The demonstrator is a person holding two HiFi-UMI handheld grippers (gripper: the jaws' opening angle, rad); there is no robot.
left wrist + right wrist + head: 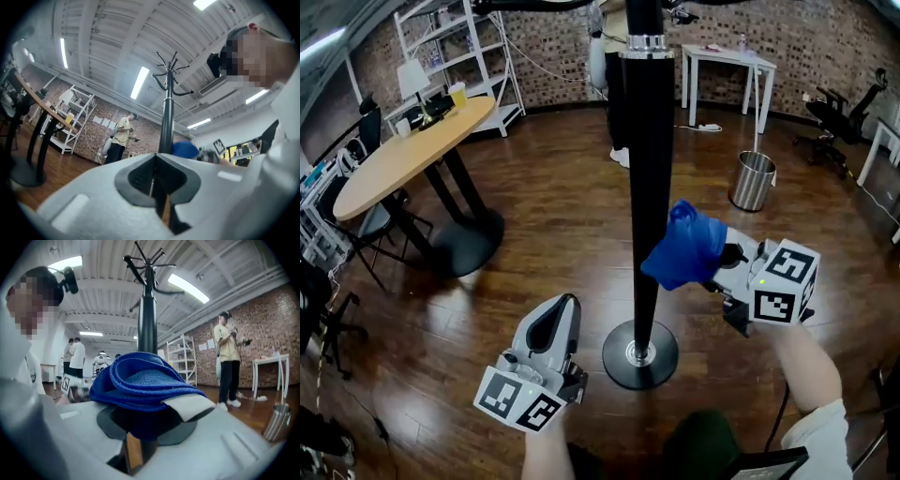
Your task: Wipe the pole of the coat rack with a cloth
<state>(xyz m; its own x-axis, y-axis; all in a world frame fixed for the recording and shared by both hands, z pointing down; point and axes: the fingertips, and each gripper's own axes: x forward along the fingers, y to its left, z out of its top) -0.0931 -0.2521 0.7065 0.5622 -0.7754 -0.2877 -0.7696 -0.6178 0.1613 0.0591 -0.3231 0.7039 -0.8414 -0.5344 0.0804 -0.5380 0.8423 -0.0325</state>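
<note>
Brick walls (825, 37) enclose a wood floor (553, 206) with an oval table (394, 159) and white shelving (502, 112) (strip lights (139, 82) overhead).

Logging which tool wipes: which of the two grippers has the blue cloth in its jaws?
The right gripper, shut on the blue cloth beside the pole; the left gripper is shut and empty.

A bunched blue cloth (686, 246) presses against the right side of the upright black coat rack pole (649, 169), above its round base (639, 353).
</note>
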